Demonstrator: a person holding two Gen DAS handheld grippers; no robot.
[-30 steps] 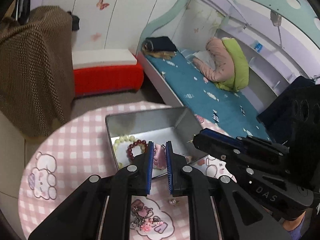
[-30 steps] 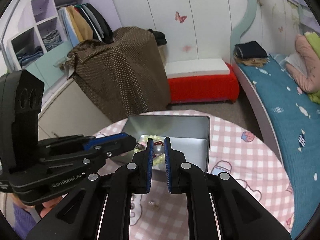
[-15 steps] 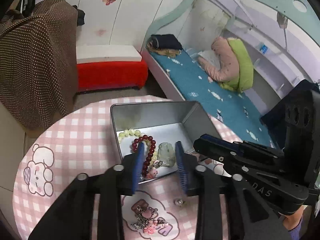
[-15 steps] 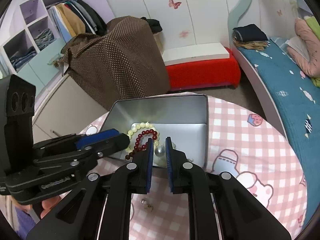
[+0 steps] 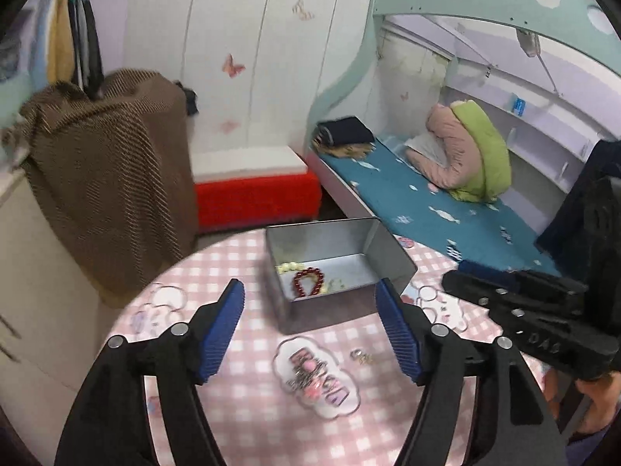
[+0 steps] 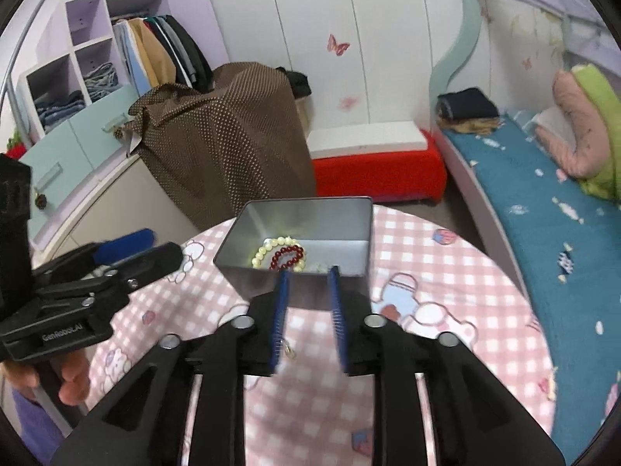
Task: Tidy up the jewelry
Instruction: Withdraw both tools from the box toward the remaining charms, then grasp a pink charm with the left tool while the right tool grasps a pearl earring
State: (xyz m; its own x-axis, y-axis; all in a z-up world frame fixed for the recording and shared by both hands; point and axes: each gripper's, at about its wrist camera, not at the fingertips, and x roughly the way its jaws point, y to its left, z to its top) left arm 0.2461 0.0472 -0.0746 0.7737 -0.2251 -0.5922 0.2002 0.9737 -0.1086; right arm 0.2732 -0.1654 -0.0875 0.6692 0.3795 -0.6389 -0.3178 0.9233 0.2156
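The left gripper (image 5: 308, 297) has just opened, jaws wide and empty, backing off the tin (image 5: 384, 250) mid-table where the bracelets (image 5: 308, 281) now lie. The right gripper (image 6: 308, 273) has parted too, empty; keychain (image 5: 316, 378) remains near the front edge.

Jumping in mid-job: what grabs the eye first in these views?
The open metal tin at the middle of the pink checked table, holding a red bead bracelet and a pale bead bracelet. In front of it, a pink charm keychain lies between the open left gripper's jaws.
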